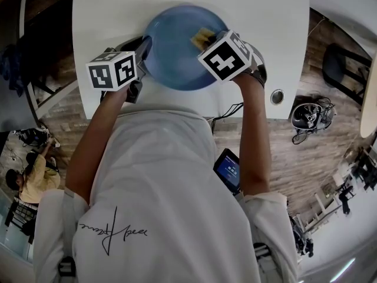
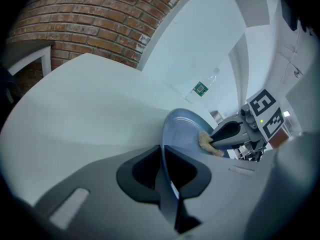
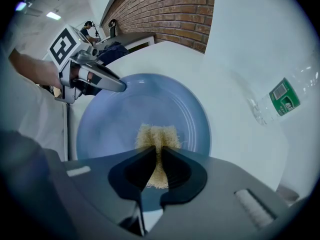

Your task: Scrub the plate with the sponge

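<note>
A blue plate (image 1: 177, 52) lies on the white table (image 1: 253, 10). My left gripper (image 2: 162, 156) is shut on the plate's near left rim, which runs edge-on between its jaws. From the right gripper view, the left gripper (image 3: 122, 87) reaches in at the plate's (image 3: 120, 119) upper left edge. My right gripper (image 3: 159, 151) is shut on a tan sponge (image 3: 157, 136) and points steeply down, pressing it onto the plate's surface. The head view shows the sponge (image 1: 202, 38) on the plate's right half, beside the right gripper's marker cube (image 1: 227, 55).
A clear water bottle (image 3: 285, 96) with a green label lies on the table right of the plate. The table's near edge runs just behind both grippers. A brick wall (image 2: 85, 19) stands beyond the table. Chairs and gear are on the wooden floor around it.
</note>
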Available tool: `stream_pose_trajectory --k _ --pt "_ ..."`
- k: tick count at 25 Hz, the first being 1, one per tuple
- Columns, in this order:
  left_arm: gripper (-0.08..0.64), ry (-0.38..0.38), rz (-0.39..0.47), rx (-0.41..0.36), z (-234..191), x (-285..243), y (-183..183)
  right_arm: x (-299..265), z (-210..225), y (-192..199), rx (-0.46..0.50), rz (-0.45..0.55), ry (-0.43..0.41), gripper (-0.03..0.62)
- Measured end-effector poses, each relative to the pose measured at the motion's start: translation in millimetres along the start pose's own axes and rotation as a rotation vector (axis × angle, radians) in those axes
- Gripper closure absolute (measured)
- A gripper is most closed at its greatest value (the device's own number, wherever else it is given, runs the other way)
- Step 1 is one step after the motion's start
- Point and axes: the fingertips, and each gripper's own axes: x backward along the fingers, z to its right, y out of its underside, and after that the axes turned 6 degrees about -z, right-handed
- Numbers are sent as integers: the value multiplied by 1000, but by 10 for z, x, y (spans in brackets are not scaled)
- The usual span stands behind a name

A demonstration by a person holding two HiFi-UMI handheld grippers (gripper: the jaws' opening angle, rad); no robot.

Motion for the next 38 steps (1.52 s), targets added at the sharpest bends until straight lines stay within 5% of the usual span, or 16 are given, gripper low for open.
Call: stream_pose_trajectory --k 23,38 --pt "523 2 2 6 11 -4 7 -49 -135 -252 208 35 111 546" --pt "522 -5 3 -6 -6 -6 -2 -76 -459 -395 178 109 4 546"
